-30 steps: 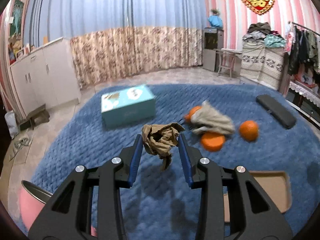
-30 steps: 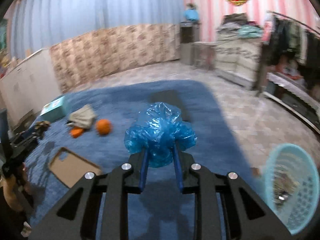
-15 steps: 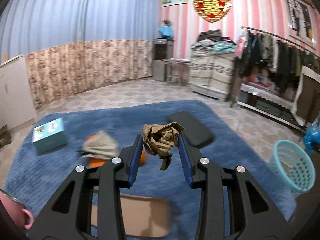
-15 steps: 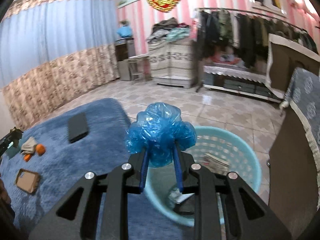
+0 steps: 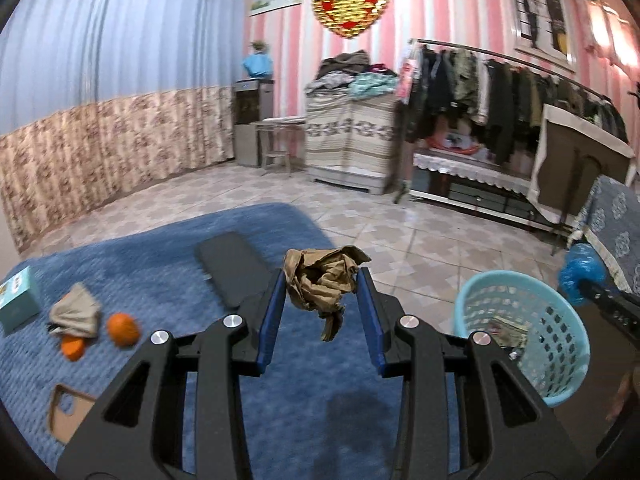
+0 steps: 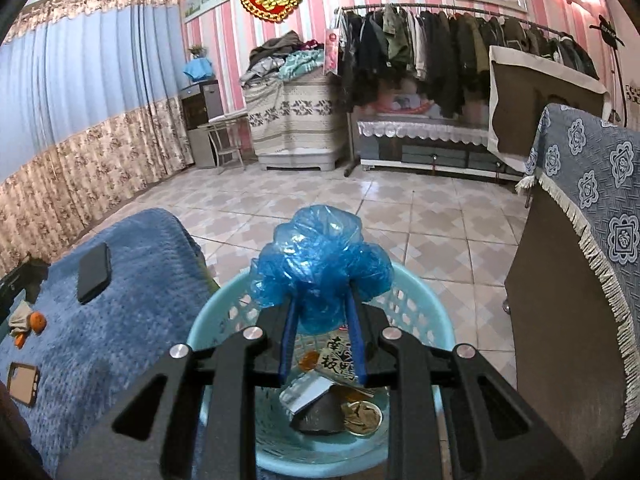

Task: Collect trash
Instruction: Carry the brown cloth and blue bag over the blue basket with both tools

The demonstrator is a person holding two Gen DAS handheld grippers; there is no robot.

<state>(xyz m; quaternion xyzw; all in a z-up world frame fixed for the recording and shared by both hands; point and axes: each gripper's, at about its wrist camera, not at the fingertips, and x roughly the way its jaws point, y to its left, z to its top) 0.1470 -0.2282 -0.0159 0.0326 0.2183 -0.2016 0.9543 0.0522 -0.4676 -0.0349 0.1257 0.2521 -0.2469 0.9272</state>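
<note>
A crumpled wad of brown paper [image 5: 322, 280] is clamped between the blue pads of the left gripper [image 5: 322, 292] and held in the air above the blue rug [image 5: 160, 280]. A bunched blue plastic bag [image 6: 318, 268] is pinched between the closed jaws of the right gripper [image 6: 320, 312], directly over the pale blue trash basket [image 6: 416, 292], in which wrappers and other scraps (one printed with Chinese characters) are already gathered. From the left wrist view, the same basket [image 5: 560, 376] is seen to the right on the tiled floor, just off the rug's edge, with the bag-holding gripper above its far rim. Farther out on the rug, a flat black case [image 5: 232, 268], two oranges [image 5: 122, 328] beside a crumpled cloth [image 5: 76, 312], a teal box [image 5: 18, 300] and a brown phone case [image 5: 68, 416] are scattered. Beyond, a clothes rack [image 6: 440, 48] is set against the pink striped wall.
</note>
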